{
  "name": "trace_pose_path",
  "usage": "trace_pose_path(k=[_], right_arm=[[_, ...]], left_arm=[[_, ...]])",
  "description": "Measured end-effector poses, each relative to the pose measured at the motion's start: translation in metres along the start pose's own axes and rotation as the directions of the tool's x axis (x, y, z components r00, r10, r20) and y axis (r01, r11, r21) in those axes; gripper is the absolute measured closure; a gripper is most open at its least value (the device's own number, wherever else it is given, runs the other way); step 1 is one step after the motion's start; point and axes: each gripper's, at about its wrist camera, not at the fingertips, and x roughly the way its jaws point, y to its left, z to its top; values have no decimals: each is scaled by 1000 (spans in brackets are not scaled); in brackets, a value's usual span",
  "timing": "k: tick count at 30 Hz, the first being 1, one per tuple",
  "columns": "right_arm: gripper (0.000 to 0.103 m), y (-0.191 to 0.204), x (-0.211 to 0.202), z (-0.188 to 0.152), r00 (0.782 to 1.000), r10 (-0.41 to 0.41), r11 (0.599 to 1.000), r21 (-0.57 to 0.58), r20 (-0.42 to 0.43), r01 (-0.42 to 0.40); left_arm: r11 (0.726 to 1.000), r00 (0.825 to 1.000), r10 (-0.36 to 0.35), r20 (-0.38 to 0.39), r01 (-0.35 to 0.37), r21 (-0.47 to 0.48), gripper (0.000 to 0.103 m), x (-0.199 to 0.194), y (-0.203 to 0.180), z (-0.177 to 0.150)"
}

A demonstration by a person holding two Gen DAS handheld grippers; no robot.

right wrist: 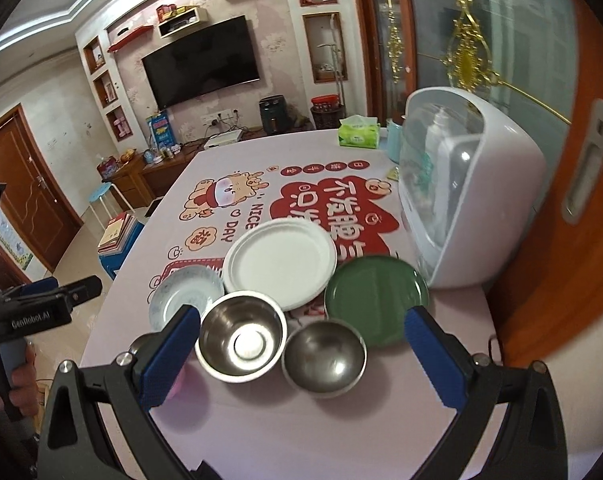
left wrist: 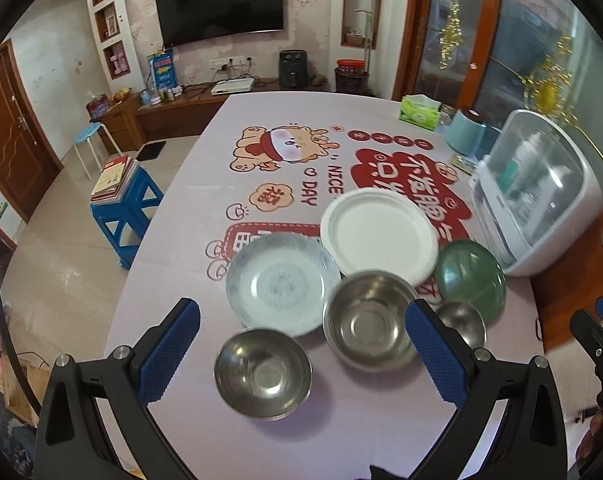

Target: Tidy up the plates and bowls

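Pink cartoon-printed tablecloth [left wrist: 205, 184] covers a table holding, left to right, a blue-patterned ceramic plate [left wrist: 281, 284], three shiny steel bowls [left wrist: 263, 374], a white paper plate [left wrist: 379, 232] and a round green plate [left wrist: 471, 280]. Left gripper [left wrist: 301, 356] and right gripper [right wrist: 299, 354] hover with fingers spread wide, holding nothing.

- Illumination: bright, even daylight; soft, faint shadows lie under the dishes.
- Glare: a white hotspot sits in the middle steel bowl [right wrist: 241, 338]; the floor tiles [left wrist: 69, 240] carry a sheen.
- Blur: the steel bowls [left wrist: 263, 374] near the table's [left wrist: 205, 184] near edge are smeared in both views.
- Distortion: strong fisheye curvature bends the table's edges; black vignette fills the frame corners.
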Motion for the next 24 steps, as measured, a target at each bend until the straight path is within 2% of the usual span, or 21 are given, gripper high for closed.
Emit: trace_pose_path(k=[14, 24], right_arm=[[1, -30, 89, 54, 997, 75, 997, 0, 9, -75], [1, -46, 166, 61, 991, 119, 992, 35, -57, -118]], left_arm=[[998, 998, 56, 4, -57, 24, 1, 62, -21, 77], [997, 999, 41, -14, -40, 70, 1, 130, -42, 113]])
